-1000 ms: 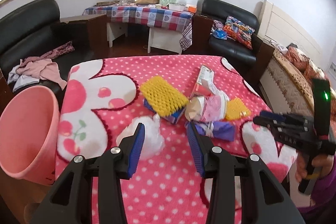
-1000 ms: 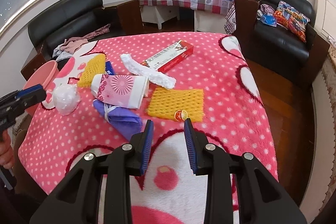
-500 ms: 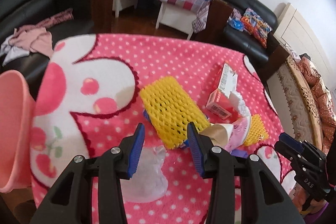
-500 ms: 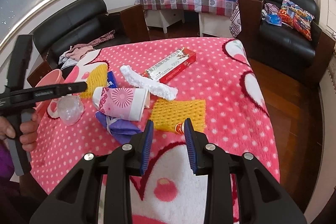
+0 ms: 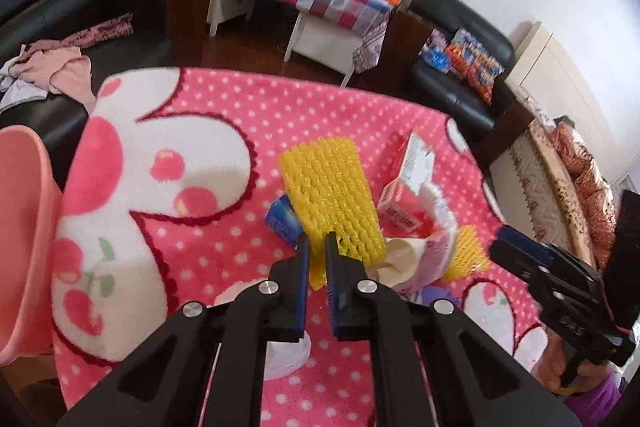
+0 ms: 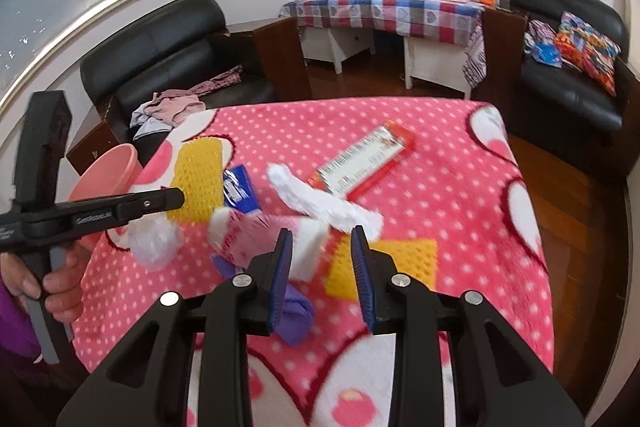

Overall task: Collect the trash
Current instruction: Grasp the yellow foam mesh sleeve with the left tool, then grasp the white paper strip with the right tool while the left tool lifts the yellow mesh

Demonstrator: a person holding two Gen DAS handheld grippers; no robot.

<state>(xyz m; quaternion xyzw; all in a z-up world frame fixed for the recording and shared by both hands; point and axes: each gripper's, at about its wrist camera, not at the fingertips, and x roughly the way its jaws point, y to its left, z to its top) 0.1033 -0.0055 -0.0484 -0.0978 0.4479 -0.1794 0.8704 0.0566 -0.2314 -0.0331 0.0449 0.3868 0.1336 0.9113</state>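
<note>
Two black handheld grippers with blue pads are working over a table draped in a pink polka-dot fleece blanket [image 5: 224,115]. The left gripper [image 5: 317,265] is closing its jaws, and the near end of a yellow foam mesh fruit sleeve [image 5: 332,195] is sitting between the pads, which are nearly together and pinching it. This sleeve is lying near the middle of the table, toward its left edge, partly covering a small blue packet [image 5: 282,219]. A crumpled clear plastic bag [image 5: 286,353] is resting just under the left gripper, nearer the front edge.

The right gripper [image 6: 322,259] is hanging with its jaws partly apart and nothing between them, above a pink patterned paper cup [image 6: 256,231] lying on its side. A purple wrapper [image 6: 296,311] is lying just beside the cup, toward the front edge. A second yellow foam mesh sleeve [image 6: 404,259] is lying flat to the right of the cup. A white foam strip [image 6: 320,199] is stretching diagonally behind the cup, touching a long red and white carton [image 6: 364,159] nearer the middle of the table.

A pink plastic bucket [image 5: 24,235] is standing off the left edge. A hand [image 6: 52,279] is gripping the left gripper's handle.
</note>
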